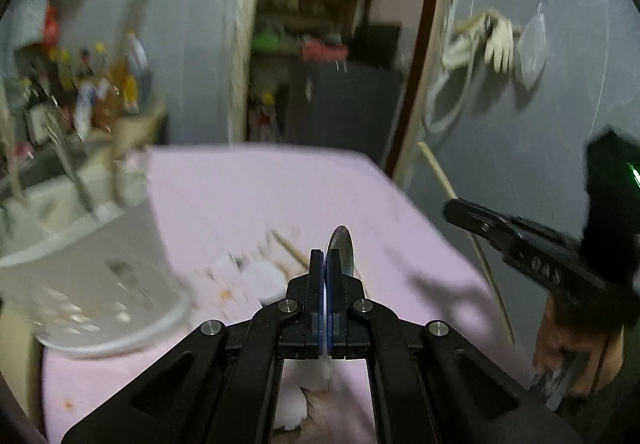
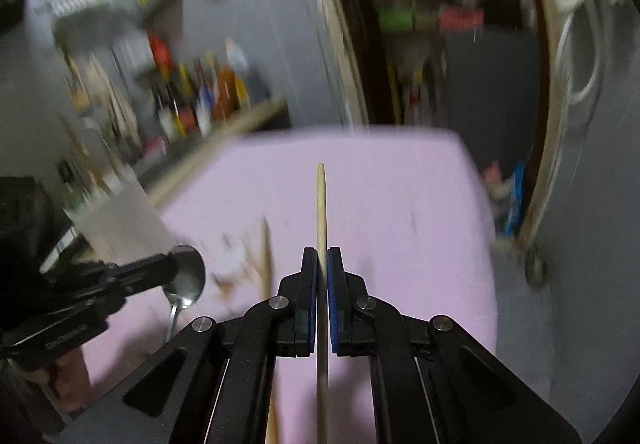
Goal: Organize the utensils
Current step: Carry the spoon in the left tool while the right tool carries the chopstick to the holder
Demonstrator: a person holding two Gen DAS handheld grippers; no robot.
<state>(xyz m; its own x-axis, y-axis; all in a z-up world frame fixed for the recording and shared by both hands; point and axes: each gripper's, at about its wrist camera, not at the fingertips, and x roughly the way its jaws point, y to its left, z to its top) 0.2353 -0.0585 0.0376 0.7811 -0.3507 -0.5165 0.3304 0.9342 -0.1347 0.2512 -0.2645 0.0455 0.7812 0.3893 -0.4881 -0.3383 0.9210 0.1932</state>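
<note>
My left gripper (image 1: 325, 258) is shut on a metal spoon (image 1: 341, 249), its bowl sticking up past the fingertips above the pink table (image 1: 280, 188). It also shows in the right wrist view (image 2: 172, 268) with the spoon (image 2: 188, 280). My right gripper (image 2: 322, 256) is shut on a wooden chopstick (image 2: 321, 204) that points forward. In the left wrist view it (image 1: 452, 208) holds the chopstick (image 1: 472, 228) at the right. A white perforated utensil holder (image 1: 92, 272) stands at the left; it also shows in the right wrist view (image 2: 120, 224). Another chopstick (image 2: 266, 256) lies on the table.
White and orange scraps (image 1: 260, 276) lie on the pink cloth beside a loose stick (image 1: 290, 250). A shelf of bottles (image 1: 88, 84) is behind the holder. An open doorway (image 1: 320, 44) is beyond the table. Gloves and cable hang on the grey wall (image 1: 496, 40).
</note>
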